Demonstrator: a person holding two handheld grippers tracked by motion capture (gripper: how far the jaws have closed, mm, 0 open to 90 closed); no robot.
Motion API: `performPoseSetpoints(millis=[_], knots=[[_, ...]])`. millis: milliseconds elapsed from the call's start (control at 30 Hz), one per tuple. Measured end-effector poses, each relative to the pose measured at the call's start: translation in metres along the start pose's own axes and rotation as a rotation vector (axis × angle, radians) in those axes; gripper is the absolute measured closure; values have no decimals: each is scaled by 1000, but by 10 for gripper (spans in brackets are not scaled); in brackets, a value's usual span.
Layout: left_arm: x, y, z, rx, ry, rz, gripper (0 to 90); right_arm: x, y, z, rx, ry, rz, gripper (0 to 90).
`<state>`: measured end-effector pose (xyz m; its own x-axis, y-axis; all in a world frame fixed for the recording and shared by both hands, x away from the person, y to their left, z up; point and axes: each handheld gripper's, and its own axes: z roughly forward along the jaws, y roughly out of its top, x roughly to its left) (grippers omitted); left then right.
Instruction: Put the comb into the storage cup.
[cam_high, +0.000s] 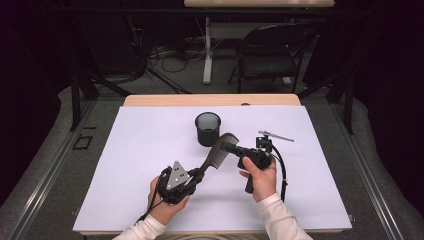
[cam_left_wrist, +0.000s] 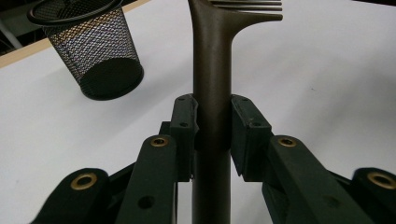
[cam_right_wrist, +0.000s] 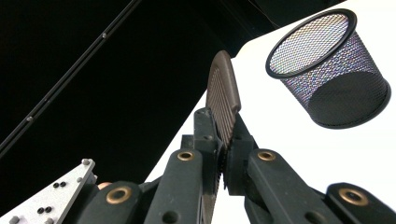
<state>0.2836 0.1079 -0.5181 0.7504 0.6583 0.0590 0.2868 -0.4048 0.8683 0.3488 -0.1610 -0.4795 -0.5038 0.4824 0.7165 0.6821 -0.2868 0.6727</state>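
A dark comb (cam_high: 218, 151) is held level above the white table cover (cam_high: 135, 150), between both grippers. My left gripper (cam_high: 201, 173) is shut on the comb's handle (cam_left_wrist: 212, 70), its pads pressing on both sides. My right gripper (cam_high: 231, 147) is shut on the toothed end (cam_right_wrist: 223, 91); its pads clamp the comb edge-on. Just beyond the comb, a black mesh cup (cam_high: 207, 128) stands upright and looks empty. It lies at the upper left in the left gripper view (cam_left_wrist: 91, 51) and at the upper right in the right gripper view (cam_right_wrist: 329, 70).
A thin silver metal tool (cam_high: 276, 135) lies on the cover to the right of the cup. A folding chair (cam_high: 272, 50) and a desk leg stand on the floor beyond the table's far edge. The left gripper's grey plate (cam_right_wrist: 51, 196) is at the lower left of the right gripper view.
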Motion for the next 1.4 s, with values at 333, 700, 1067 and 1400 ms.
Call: performPoseSetpoints(millis=[333,700,1067,1400], knots=[[0,0,0,2,1,0,725,-1,0,1,-3,9,3,871],[0,-1,0,-2,3,-1,724,-1,0,0,-1,18,13,871],[0,-1,1,-6,1,-4,722,-2,0,0,-2,28,17,872],[0,-2,1,-8,3,-1,721,-3,-1,1,-5,35,25,872]])
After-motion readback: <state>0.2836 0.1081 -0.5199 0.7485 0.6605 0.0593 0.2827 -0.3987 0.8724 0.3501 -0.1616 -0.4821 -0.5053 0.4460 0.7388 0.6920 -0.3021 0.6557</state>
